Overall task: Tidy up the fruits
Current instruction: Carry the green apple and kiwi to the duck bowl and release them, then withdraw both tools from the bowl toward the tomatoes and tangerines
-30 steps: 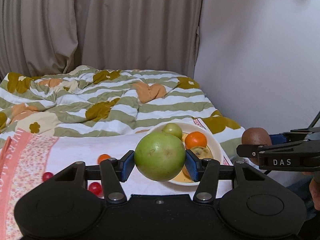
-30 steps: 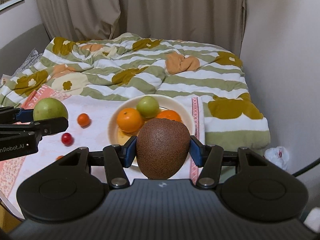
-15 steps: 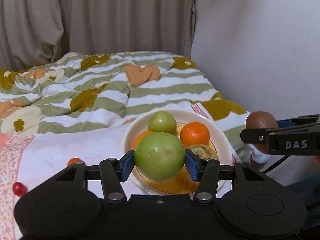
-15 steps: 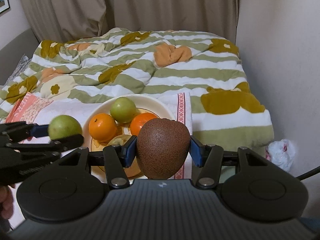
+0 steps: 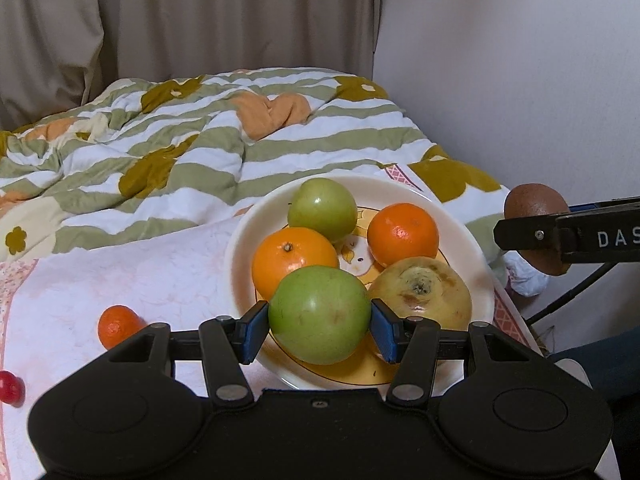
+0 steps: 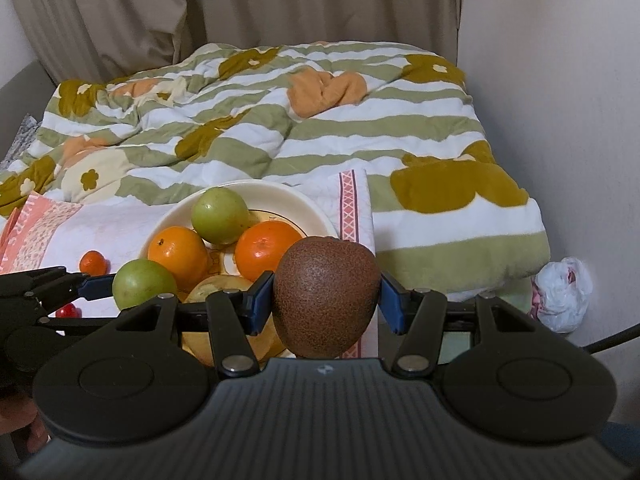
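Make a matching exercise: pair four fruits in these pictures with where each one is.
1. large green apple
2. brown fruit
3. pale yellow fruit
4. small orange

A. on the cloth left of the plate
B. in the left gripper
C. in the right gripper
D. lying on the plate

Pairs: 1-B, 2-C, 3-D, 4-A

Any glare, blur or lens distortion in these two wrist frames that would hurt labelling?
Left wrist view: sharp, soft indoor light, small highlights on the green apple in the left gripper; dark fisheye vignette in the top corners. Right wrist view: equally sharp, matte brown fruit in the right gripper shows no glare; curtain edges bow.
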### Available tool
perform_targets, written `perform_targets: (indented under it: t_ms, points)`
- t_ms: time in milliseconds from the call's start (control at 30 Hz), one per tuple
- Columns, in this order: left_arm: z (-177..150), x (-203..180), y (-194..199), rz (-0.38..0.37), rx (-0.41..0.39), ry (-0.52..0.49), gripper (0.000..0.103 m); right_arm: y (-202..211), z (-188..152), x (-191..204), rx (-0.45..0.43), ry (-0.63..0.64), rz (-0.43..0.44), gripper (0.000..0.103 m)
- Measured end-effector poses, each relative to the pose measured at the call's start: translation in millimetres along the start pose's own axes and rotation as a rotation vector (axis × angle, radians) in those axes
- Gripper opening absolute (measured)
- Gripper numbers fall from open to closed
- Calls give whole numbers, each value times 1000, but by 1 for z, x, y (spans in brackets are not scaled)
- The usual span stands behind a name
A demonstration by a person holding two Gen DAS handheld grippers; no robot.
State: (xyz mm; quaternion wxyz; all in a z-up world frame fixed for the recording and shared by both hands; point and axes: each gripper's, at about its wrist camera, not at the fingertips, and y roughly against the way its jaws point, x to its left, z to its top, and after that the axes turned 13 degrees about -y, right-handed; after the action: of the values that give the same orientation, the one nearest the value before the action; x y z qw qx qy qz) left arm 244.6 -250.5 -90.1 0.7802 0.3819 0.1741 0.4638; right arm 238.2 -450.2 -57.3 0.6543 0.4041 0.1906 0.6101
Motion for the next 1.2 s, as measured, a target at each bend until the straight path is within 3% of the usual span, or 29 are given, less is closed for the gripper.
perform_targets:
  t_ms: [33, 167, 200, 700, 1133, 1200]
  points:
    - [0, 0, 0, -1, 0, 0, 60, -1, 0, 0, 2, -3, -1, 70]
    - [0, 5, 4, 12, -13, 19, 93, -2, 1, 0, 3, -3, -2, 70]
    - [0, 7, 8, 8, -27, 30, 95, -3, 2, 0, 2, -2, -1, 70]
    - [-8, 23, 65, 67, -85, 72, 97, -22, 6, 12, -72, 50, 20, 70]
    - [-35, 30, 83, 128, -78, 134, 97, -50, -12, 11, -138, 80, 65, 71]
    - [-38, 30, 84, 132, -78, 139, 97, -48, -13, 8, -159, 67, 78, 85]
